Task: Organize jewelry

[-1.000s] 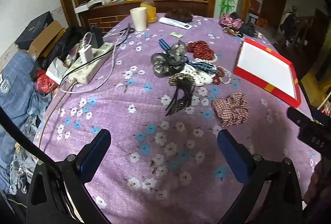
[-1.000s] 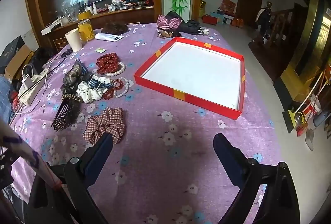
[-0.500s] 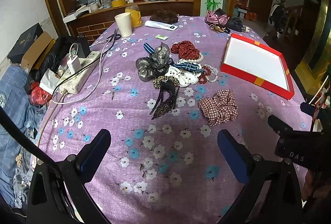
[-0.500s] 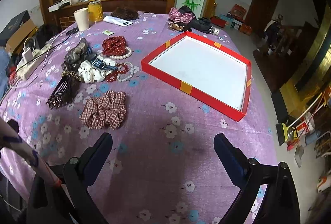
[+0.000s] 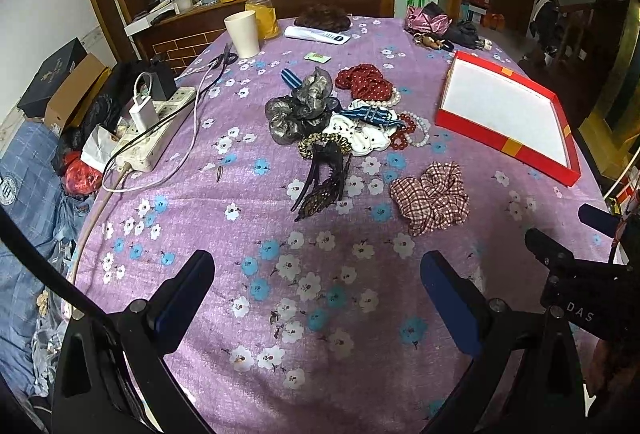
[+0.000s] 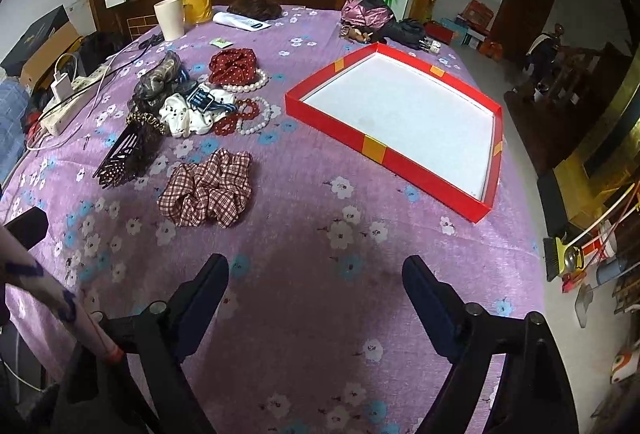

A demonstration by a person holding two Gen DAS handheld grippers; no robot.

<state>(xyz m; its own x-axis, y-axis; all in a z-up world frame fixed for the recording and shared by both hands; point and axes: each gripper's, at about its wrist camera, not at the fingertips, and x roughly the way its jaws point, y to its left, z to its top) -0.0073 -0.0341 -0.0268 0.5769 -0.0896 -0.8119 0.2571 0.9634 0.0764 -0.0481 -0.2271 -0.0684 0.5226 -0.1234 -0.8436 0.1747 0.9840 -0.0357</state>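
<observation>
While both grippers hang over the near edge of the purple flowered cloth (image 5: 224, 193), neither one is holding anything. Left gripper (image 5: 318, 298) sits at the bottom of its frame, jaws spread wide with just cloth between them. Right gripper (image 6: 316, 290) is the same deal at the bottom of its own frame, wide apart and nothing in it. You can also spot the right gripper's black body poking in at the lower right of the left view.

Going outward, the closest piece is the plaid scrunchie (image 6: 208, 187), left of center in the right view and right of center (image 5: 430, 197) in the left one, lying by itself. Just past it is the main pile: a dark hair clip (image 5: 324, 185) at the front, a leopard hair tie (image 5: 316, 143) touching its top, then a white dotted scrunchie (image 5: 360, 137) with a striped blue piece (image 5: 372, 113) on it. Red beads (image 6: 236, 115) and a pearl bracelet (image 6: 256, 115) lie beside that, a grey scrunchie (image 5: 300, 105) on the pile's left, a red dotted scrunchie (image 6: 234, 65) and a pearl strand (image 6: 248, 83) at the back.

Red tray (image 6: 332, 113) with a white floor sits right of the pile, mid-frame in the right view, nothing in it.

Far left there's a power strip (image 5: 156, 133) with a charger (image 5: 142, 109), and a cup (image 5: 242, 33) at upper left.
</observation>
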